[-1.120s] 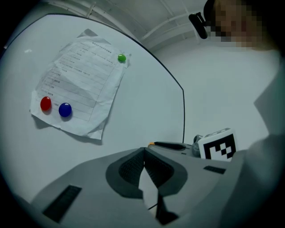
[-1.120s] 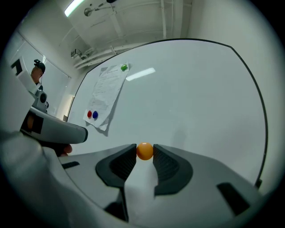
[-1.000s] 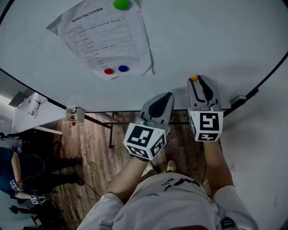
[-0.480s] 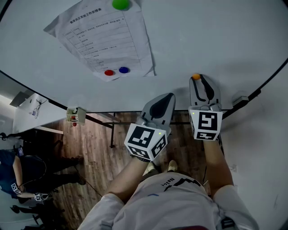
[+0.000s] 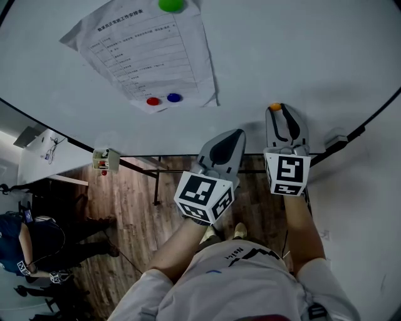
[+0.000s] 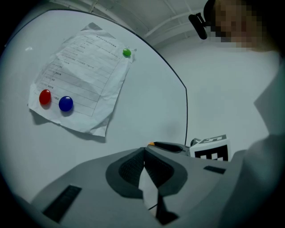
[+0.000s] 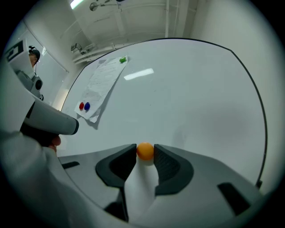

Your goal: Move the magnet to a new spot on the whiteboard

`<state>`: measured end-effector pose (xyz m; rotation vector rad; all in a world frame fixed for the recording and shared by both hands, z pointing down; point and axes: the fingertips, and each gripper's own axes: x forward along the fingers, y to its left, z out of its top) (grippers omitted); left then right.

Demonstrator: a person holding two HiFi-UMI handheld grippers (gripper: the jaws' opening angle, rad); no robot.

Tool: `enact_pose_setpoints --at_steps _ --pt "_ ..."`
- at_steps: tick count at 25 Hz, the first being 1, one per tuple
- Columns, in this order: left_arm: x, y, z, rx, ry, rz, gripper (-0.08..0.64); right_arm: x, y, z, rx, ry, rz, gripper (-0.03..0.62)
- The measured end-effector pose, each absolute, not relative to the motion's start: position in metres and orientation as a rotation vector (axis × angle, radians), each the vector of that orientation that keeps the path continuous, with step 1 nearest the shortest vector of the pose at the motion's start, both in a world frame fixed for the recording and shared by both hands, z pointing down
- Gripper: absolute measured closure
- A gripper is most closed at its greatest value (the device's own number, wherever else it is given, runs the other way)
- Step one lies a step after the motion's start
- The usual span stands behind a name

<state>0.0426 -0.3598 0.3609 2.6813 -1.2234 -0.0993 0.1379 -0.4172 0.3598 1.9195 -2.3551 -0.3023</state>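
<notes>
An orange magnet [image 7: 145, 151] sits between the tips of my right gripper [image 7: 145, 152], which is shut on it against the whiteboard [image 7: 191, 98]. In the head view the orange magnet [image 5: 274, 107] shows at the tip of the right gripper [image 5: 276, 110], low on the whiteboard [image 5: 294, 56] near its bottom edge. My left gripper [image 5: 234, 134] is shut with nothing in it, just left of the right one, its tips touching in the left gripper view [image 6: 144, 150].
A printed paper sheet [image 5: 150, 53] hangs on the board at upper left, held by a green magnet [image 5: 170, 5], a red magnet [image 5: 152, 101] and a blue magnet [image 5: 174, 98]. A board tray bracket [image 5: 105, 160] sits below. Wooden floor [image 5: 125, 207] lies beneath.
The right gripper with the orange magnet has shifted slightly to the right along the board. The left gripper has barely moved.
</notes>
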Motion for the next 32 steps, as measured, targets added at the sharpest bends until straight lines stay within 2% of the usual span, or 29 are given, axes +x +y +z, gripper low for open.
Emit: enact_pose_setpoints --at_steps 28,32 --pt "0.052 -0.328 0.361 2.685 -1.211 -0.102 0.548 0.133 -0.379 0.365 1.822 -2.453 -0.154 0.469" --pt "0.052 -0.321 0.363 2.673 -1.225 -0.097 0.548 0.127 -0.363 0.366 1.780 -2.525 -0.078 0.494"
